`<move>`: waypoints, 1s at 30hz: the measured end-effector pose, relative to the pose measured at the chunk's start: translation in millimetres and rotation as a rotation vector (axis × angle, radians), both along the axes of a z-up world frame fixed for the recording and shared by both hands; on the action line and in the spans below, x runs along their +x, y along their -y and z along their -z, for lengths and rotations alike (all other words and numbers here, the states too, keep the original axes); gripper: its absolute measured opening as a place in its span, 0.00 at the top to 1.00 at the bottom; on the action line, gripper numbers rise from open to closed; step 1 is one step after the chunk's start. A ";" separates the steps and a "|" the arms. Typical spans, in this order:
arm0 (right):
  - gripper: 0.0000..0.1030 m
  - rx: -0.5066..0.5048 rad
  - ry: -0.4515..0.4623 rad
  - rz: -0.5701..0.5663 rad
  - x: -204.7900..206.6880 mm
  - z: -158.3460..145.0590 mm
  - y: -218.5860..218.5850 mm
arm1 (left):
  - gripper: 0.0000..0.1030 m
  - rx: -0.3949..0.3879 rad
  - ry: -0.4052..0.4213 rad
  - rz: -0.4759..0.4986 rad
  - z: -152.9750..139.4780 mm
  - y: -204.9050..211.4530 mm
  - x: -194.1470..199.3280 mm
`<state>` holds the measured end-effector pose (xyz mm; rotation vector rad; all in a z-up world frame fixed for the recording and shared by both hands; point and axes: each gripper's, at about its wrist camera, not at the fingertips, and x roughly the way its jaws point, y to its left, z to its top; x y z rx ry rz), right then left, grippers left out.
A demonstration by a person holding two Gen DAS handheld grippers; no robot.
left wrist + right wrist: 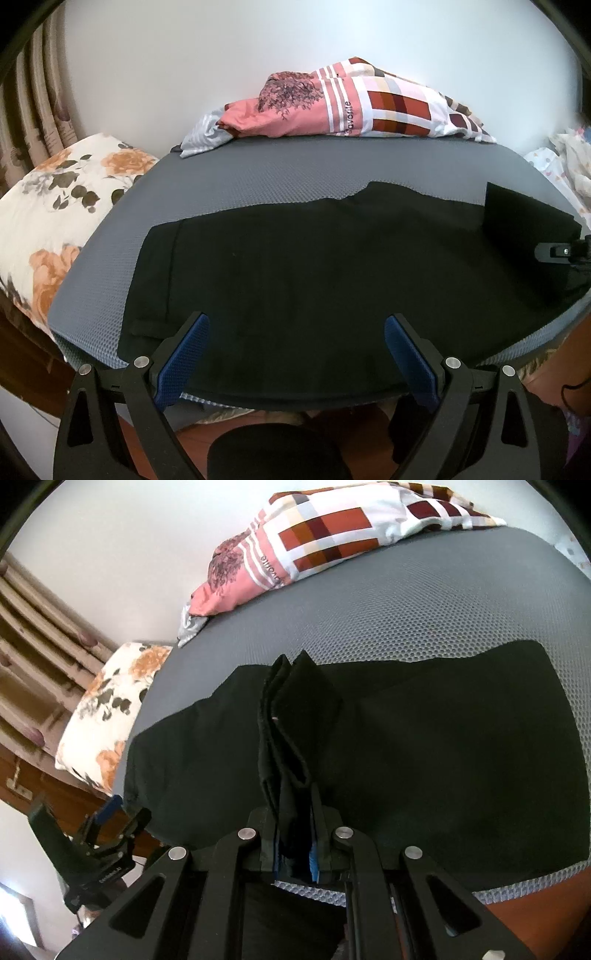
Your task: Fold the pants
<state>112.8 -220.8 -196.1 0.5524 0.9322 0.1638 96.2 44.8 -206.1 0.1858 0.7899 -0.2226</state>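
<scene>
Now | pants [295, 266] long axis runs sideways on bed [258, 173] | right gripper [293, 849] pinching raised cuff end, nearer to fold | left gripper [295, 354] wide, empty, waist end.

Both views are bright and evenly lit by soft, daylight-like light; the pale wall [177, 74] is nearly washed out, with no hard glare spots. Shadows are faint and diffuse. The black pants [295, 266] swallow the light, so folds and seams hardly show in either view. Strong fisheye bending curves the grey mattress [424, 602] into a dome and bows the curtain [40, 92] at the left edge, and dark vignetting rounds off every corner. Centres are fairly sharp, the mattress weave crisp; the rims go soft. The bottom-left corner of the right wrist view is blown out, perhaps by a window.
</scene>
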 end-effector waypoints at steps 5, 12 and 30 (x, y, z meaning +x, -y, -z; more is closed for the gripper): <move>0.89 -0.033 -0.005 -0.026 4.1 3.6 -12.8 | 0.08 0.004 0.000 0.002 1.0 1.4 -0.2; 0.84 -0.090 -0.001 -0.061 8.7 9.1 -28.8 | 0.08 0.005 -0.004 0.003 2.4 3.2 0.3; 0.56 0.332 0.103 0.069 -22.9 16.9 64.9 | 0.08 0.010 -0.018 0.011 7.7 1.9 1.1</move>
